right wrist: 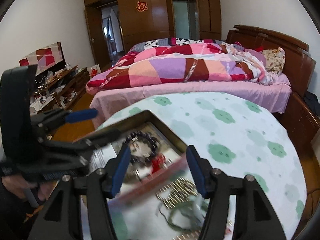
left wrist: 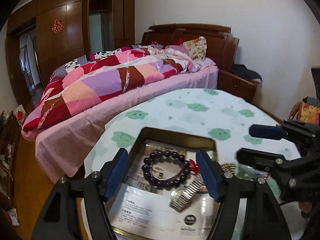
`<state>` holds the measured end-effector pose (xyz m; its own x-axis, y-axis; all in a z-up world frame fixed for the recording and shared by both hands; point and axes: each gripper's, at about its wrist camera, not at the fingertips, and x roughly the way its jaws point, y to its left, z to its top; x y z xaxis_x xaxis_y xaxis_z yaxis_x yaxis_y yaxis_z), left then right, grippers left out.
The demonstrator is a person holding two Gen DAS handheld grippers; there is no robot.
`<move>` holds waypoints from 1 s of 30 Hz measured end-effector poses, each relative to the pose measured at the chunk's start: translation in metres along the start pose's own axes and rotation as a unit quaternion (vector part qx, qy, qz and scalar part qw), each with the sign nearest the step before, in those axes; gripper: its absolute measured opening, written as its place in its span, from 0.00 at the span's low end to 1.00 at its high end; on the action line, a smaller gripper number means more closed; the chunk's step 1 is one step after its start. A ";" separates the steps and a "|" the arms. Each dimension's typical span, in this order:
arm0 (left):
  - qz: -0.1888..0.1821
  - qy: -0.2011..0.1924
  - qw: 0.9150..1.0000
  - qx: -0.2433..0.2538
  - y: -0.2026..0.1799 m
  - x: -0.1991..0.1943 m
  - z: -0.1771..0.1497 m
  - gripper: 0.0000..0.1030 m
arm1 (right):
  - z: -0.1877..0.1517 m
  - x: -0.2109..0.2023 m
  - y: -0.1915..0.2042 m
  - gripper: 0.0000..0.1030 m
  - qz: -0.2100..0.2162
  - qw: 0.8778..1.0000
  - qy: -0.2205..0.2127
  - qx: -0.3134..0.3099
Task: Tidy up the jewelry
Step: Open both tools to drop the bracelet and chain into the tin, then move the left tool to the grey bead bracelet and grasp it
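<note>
The left gripper (left wrist: 162, 172) hangs over the open tin (left wrist: 176, 133) with its blue pads spread wide and nothing pinched between them. Inside the tin, on printed paper, a purple bead bracelet (left wrist: 166, 168) lies at about twelve o'clock from the left fingertips, and a metal watch (left wrist: 185, 195) lies just nearer, its band running from five toward eleven o'clock; neither touches a pad.

The right gripper (right wrist: 158, 172) is also released, jaws apart and empty. Below it on the cloud-print tablecloth (right wrist: 240, 132), outside the tin's near rim, a gold link piece (right wrist: 178, 192) and a tangle of green cord (right wrist: 180, 214) lie at about six o'clock from its fingertips, blurred. These loose pieces are nearer the right hand than the left, so the next pickup likely falls to the right gripper, dropping straight down and slightly back, then carrying toward ten o'clock into the tin.
</note>
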<state>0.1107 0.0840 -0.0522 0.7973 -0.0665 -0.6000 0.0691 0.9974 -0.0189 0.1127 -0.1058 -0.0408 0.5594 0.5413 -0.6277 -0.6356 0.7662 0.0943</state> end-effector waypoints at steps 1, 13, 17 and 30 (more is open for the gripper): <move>-0.001 -0.002 1.000 0.001 -0.003 -0.005 -0.001 0.69 | -0.004 -0.006 -0.005 0.60 -0.005 1.000 0.001 0.004; 0.003 0.012 0.998 0.061 -0.066 -0.040 -0.034 0.68 | -0.074 -0.061 -0.067 0.60 -0.073 0.994 0.036 0.067; -0.029 0.026 0.997 0.070 -0.089 -0.044 -0.043 0.68 | -0.100 -0.067 -0.082 0.60 -0.092 0.991 0.051 0.089; -0.067 0.086 0.990 0.091 -0.127 -0.025 -0.076 0.47 | -0.138 -0.058 -0.084 0.64 -0.078 0.989 0.063 0.105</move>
<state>0.0365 -0.0391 -0.0955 0.6606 -0.1770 -0.7296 0.2867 0.9576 0.0272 0.0598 -0.2493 -0.1188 0.5631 0.3729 -0.7375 -0.4143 0.8995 0.1385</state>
